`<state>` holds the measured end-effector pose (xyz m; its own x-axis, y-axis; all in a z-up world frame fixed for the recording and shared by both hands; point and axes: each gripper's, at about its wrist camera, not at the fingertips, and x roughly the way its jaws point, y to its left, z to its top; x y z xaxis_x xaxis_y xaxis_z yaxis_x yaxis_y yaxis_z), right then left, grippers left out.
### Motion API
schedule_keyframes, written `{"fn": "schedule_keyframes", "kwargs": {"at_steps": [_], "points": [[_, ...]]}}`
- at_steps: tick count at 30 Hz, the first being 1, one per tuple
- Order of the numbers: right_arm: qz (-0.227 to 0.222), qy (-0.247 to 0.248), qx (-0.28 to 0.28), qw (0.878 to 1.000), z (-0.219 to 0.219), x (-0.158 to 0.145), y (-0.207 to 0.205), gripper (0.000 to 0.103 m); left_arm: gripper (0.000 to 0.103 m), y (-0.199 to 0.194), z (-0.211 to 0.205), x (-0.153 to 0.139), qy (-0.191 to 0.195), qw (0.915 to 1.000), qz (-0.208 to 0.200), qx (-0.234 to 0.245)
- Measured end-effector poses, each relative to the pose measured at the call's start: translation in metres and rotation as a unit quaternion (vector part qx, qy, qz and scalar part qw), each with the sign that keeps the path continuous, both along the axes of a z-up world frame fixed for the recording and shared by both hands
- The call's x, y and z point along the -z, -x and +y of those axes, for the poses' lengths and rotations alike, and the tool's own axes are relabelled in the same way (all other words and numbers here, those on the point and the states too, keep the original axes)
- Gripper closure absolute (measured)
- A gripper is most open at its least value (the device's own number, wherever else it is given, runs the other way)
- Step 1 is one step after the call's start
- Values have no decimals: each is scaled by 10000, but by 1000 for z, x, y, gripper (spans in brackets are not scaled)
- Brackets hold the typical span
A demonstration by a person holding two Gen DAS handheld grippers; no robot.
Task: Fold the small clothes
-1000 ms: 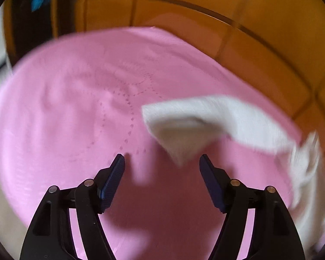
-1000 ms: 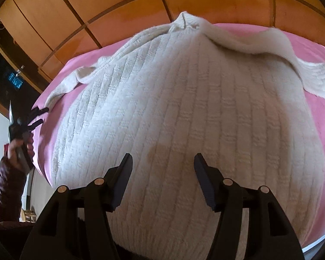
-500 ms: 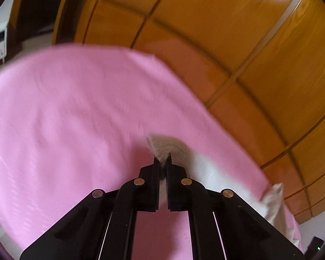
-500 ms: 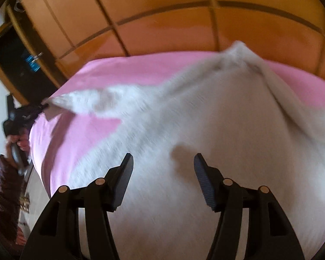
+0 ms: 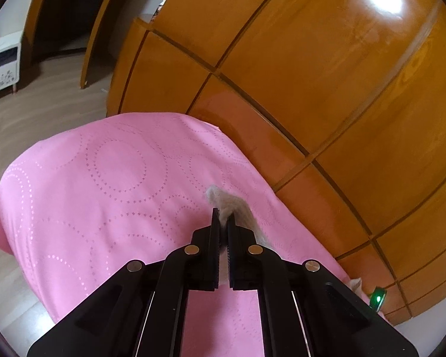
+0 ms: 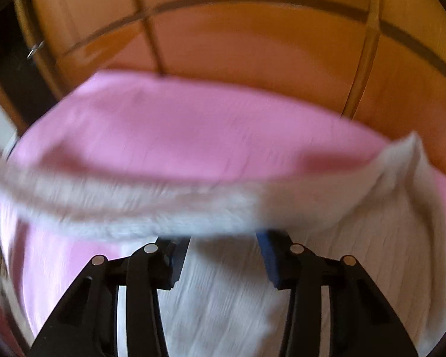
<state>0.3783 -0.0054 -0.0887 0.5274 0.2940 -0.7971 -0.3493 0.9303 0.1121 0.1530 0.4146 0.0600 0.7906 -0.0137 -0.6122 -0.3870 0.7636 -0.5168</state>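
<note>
Above the bed's (image 5: 98,178) far edge, the left gripper (image 5: 223,223) pinches the sleeve (image 5: 232,205); it stretches rightward across the half-spread, closing right gripper (image 6: 220,247).

The right wrist view is smeared by motion blur. The fingertips of the right hand-held gripper (image 6: 220,238) are hidden behind a raised sleeve of the white sweater (image 6: 139,208), so any contact cannot be judged. The sleeve is cut off at the left edge. In the left wrist view, most of the sweater is hidden behind the left hand-held gripper (image 5: 222,223); what may be a green-lit device (image 5: 377,297) is too small to identify.
</note>
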Motion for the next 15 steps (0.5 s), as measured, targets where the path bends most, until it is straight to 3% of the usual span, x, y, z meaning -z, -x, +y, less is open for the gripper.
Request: {"fn": "schedule_keyframes", "kwargs": {"at_steps": [3,7,12,15], "points": [[-395,28,493,9980,-9,-19,-26,57,101,-27,12,13,77,9973,729,-85],[-400,-124,823,9957,-37,-25,-33,52,101,-57,30,57,26,9864,1613,-322],[-173,-46,566,9982,-50,-2,0,48,100,-68,47,108,327,9774,2017,-549],[3,39,411,9991,-47,15,20,45,100,-62,55,121,122,9717,2185,-887]]}}
